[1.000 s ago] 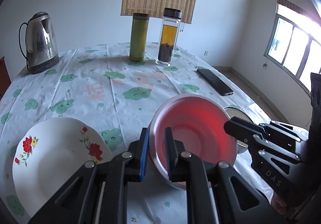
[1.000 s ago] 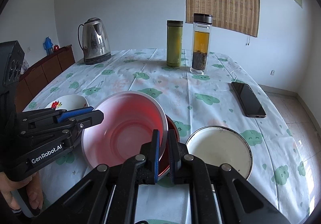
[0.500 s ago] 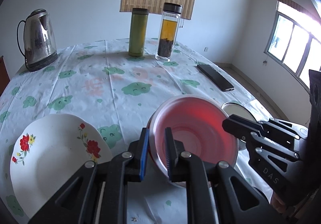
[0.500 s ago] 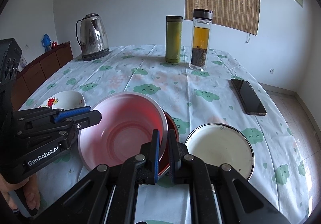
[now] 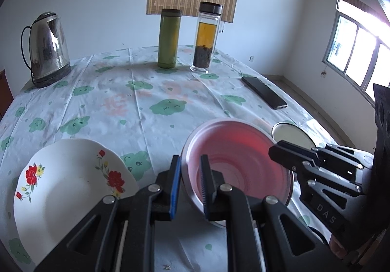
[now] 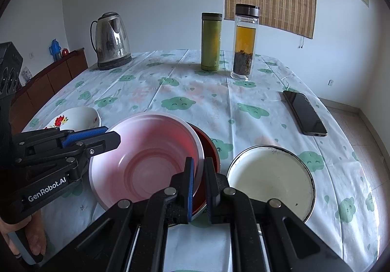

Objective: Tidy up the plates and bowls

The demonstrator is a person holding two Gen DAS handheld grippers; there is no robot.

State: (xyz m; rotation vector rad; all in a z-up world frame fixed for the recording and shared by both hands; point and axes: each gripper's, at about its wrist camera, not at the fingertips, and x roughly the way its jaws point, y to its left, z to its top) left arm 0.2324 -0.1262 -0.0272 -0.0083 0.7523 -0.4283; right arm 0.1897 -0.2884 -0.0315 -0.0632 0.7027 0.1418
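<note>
right wrist only: red bowl [image 6: 209, 147] under pink bowl [image 6: 146, 164], both claws clamped on pink rim

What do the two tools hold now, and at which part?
Both hold the pink bowl by its rim: the left tool on one side, the right tool on the opposite side.

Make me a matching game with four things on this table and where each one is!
Things:
1. shiny steel kettle
2. black phone
3. white plate with red flowers
4. pink bowl

Places:
A. gripped on two sides of its rim
B. near left, flat
C. far left corner
D. right edge, flat

Pairs: 1-C, 2-D, 3-B, 4-A
</note>
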